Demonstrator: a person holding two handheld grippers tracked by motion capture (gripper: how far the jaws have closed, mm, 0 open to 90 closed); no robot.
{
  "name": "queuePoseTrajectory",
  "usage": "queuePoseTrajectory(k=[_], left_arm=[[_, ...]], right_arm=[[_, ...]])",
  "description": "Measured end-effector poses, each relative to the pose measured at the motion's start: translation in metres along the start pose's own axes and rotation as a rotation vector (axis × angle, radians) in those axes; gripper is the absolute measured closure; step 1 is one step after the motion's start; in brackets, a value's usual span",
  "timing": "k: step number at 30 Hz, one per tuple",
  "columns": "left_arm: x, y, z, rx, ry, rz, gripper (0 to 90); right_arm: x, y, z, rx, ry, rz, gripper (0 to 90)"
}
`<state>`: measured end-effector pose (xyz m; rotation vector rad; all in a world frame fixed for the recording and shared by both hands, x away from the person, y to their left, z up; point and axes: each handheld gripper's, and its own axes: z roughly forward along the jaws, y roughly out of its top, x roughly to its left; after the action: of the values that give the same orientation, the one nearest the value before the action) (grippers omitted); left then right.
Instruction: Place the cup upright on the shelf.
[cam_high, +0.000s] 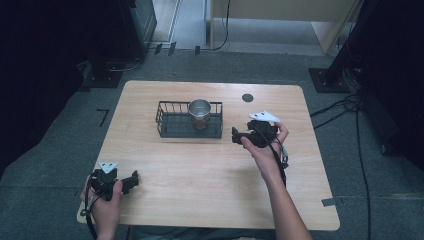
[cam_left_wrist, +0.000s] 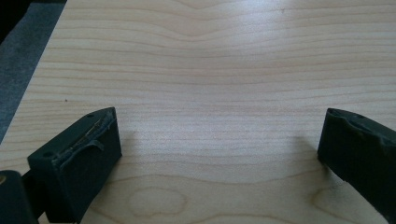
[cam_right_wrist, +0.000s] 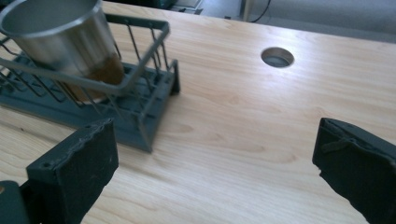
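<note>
A dark wire basket (cam_high: 176, 125) stands on the wooden table (cam_high: 210, 170), a little behind its middle. A steel cup (cam_high: 200, 113) stands upright in the basket's right half. In the right gripper view the cup (cam_right_wrist: 60, 37) and basket (cam_right_wrist: 140, 107) lie at the upper left. My right gripper (cam_high: 235, 136) hovers just right of the basket, open and empty, its jaws wide apart (cam_right_wrist: 215, 163). Near the table's front left corner my left gripper (cam_high: 133, 181) is held low, open over bare wood (cam_left_wrist: 219, 154), with nothing between the jaws.
A round cable hole (cam_high: 247, 97) sits in the table behind the right gripper, also in the right gripper view (cam_right_wrist: 277, 57). Grey carpet surrounds the table, with cables (cam_high: 345, 107) on the floor at the right and dark equipment stands at the back.
</note>
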<state>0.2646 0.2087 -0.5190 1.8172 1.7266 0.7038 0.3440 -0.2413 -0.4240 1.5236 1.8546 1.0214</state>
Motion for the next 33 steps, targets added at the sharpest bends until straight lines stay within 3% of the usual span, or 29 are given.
queuePoseTrajectory(k=[33], left_arm=[[0.0, 0.0, 0.0, 0.001, 0.0, 0.002, 0.0]], right_arm=[[-0.081, -0.085, -0.037, 0.049, -0.141, 0.082, 0.3]])
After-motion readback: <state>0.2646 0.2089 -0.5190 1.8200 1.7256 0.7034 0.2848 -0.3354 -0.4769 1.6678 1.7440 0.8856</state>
